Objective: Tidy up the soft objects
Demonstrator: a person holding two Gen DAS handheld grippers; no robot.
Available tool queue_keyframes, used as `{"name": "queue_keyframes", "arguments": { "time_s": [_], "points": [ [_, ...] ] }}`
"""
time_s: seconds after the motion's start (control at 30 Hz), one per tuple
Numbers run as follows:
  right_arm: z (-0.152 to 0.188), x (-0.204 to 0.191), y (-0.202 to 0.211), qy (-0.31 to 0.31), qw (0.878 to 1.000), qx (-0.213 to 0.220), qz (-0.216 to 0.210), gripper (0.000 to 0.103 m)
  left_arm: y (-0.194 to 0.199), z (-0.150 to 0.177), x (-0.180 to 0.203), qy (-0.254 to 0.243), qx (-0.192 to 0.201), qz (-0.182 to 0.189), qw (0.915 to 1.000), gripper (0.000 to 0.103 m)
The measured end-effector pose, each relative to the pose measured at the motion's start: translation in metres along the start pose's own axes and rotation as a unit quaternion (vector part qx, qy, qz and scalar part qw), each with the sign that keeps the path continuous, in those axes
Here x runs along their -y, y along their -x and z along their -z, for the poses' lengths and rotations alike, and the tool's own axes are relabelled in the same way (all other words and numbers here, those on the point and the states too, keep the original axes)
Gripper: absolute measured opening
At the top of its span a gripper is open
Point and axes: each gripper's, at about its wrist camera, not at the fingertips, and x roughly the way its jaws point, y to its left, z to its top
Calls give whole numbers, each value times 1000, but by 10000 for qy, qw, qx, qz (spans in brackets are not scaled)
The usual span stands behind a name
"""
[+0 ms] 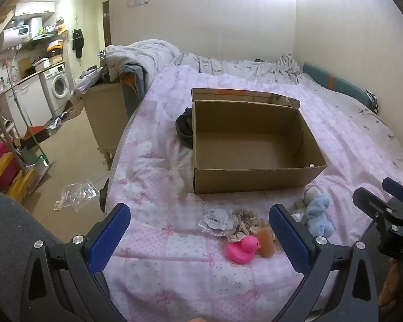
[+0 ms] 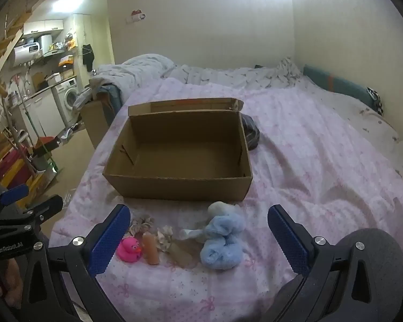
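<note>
Hovering spread wide and empty above the bed, left gripper [image 1: 198, 230] and right gripper [image 2: 198, 230] face a cardboard box [image 2: 180, 155], its lid partly hiding a dark bundle [image 2: 251, 134] beyond.

light: overhead glare on the wall, blown out | room: dim, warm | edges: fisheye-bent, dark vignette

- Left gripper [image 2: 13, 214], seen at the left edge of the right wrist view: white lettering on its black body, apparently "GenRobot.AI"; the first letters are blurred.
- Right gripper [image 1: 384, 201], seen at the right edge of the left wrist view: white letters "DAS" on its black body, cut off by the frame edge.
- Clear packet [image 1: 218, 218], near side of the bed [image 1: 174, 268]: white label with a barcode; its print is too small to read.
</note>
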Motion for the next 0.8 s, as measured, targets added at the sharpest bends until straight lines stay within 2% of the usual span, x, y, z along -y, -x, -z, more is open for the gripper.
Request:
{"name": "queue_keyframes", "arguments": {
  "time_s": [0.8],
  "points": [
    [-1, 3, -2, -14, 9999, -8, 115, 103, 1, 1, -1, 8, 1, 3, 10000, 103]
  ]
}}
